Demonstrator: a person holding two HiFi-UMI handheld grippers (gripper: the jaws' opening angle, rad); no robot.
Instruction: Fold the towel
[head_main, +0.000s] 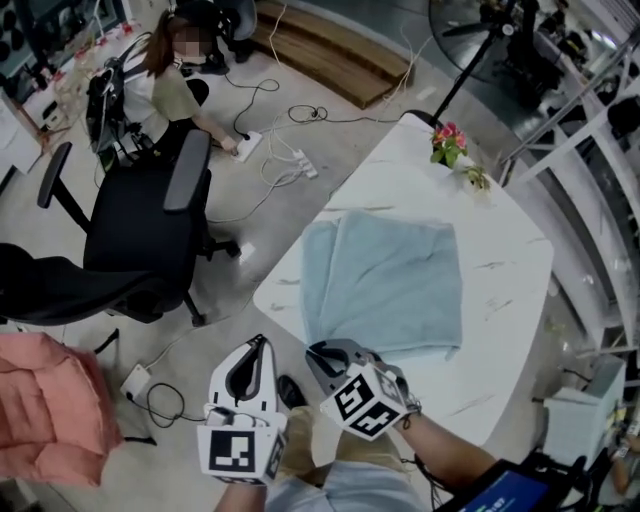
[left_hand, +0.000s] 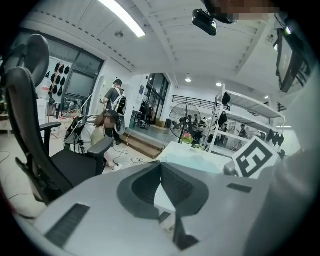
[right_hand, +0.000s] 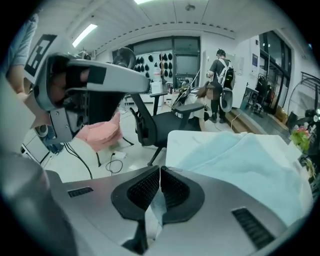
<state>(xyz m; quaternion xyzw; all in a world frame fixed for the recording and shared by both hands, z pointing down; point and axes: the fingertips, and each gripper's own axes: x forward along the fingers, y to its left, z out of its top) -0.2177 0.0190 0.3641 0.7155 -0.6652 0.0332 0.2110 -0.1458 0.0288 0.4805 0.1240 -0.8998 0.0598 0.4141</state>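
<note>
On the white tabletop (head_main: 505, 285), the right gripper (head_main: 317, 352) pinches the soft pale-blue towel (head_main: 390, 280) corner (left gripper (head_main: 261, 344) closed, empty).

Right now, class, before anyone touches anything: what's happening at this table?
A person holding a gripper in each hand stands at the near edge of a white table, on which a pale blue towel lies mostly flat, one layer overlapping another. The right gripper is shut at the towel's near corner; whether it pinches cloth is unclear. The left gripper is shut and empty, just off the table's edge.
</note>
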